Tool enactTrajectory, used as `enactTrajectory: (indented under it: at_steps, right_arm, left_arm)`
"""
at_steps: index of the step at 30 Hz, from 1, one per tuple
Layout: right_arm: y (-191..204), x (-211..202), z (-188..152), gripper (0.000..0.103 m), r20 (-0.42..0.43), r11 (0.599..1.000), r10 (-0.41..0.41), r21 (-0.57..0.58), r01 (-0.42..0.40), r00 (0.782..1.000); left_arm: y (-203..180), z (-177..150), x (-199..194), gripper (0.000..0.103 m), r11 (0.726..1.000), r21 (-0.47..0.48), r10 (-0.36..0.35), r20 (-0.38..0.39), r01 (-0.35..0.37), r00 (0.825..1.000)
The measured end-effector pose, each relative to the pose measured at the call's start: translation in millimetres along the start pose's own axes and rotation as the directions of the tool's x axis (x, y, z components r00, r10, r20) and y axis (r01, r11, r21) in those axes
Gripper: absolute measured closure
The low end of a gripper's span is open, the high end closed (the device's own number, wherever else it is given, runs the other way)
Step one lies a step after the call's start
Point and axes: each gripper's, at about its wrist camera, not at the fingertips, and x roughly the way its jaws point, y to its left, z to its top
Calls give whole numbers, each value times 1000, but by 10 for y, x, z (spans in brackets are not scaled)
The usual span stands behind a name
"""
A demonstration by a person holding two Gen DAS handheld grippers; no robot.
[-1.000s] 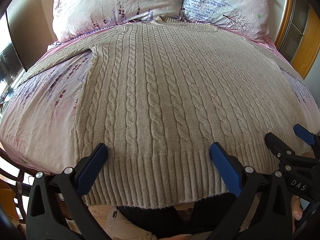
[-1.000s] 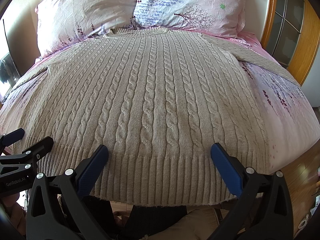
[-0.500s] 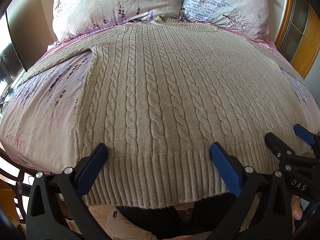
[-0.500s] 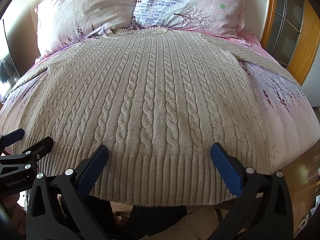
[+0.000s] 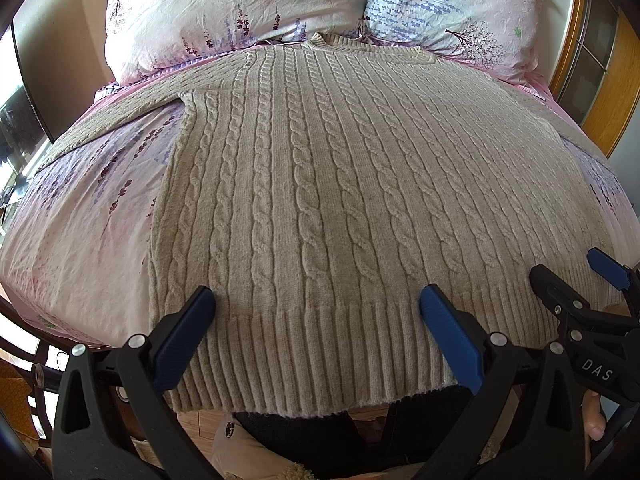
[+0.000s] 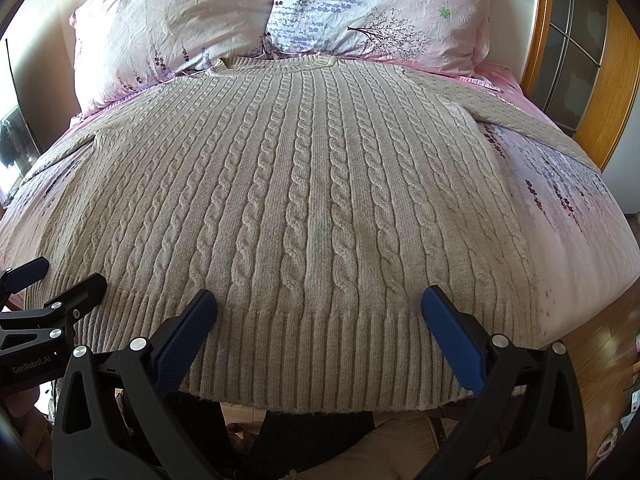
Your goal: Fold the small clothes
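Observation:
A beige cable-knit sweater [image 5: 320, 184] [image 6: 304, 184] lies flat and face up on the bed, collar toward the pillows, ribbed hem hanging over the near edge. Its sleeves spread out to both sides. My left gripper [image 5: 316, 304] hovers open over the left part of the hem, blue pads wide apart with nothing between them. My right gripper [image 6: 318, 304] is open the same way over the right part of the hem. In the left wrist view the right gripper [image 5: 580, 288] shows at the right edge; in the right wrist view the left gripper [image 6: 44, 288] shows at the left edge.
Two floral pillows [image 5: 240, 12] [image 6: 380, 12] lean at the head of the bed. The pink floral sheet [image 5: 80, 220] [image 6: 580, 220] is bare on both sides of the sweater. A wooden-framed glass door [image 6: 580, 52] stands at the right. Dark-trousered legs [image 5: 320, 436] stand below the hem.

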Motion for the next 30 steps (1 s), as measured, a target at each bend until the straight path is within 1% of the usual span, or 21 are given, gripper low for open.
enactTrajectory:
  at_steps: [30]
  right_arm:
    - [14,11,2,1,-13,1000,-1,-1,1,1000]
  left_arm:
    - [-1,0,0,2,1000,0,1,-1,-1,1000]
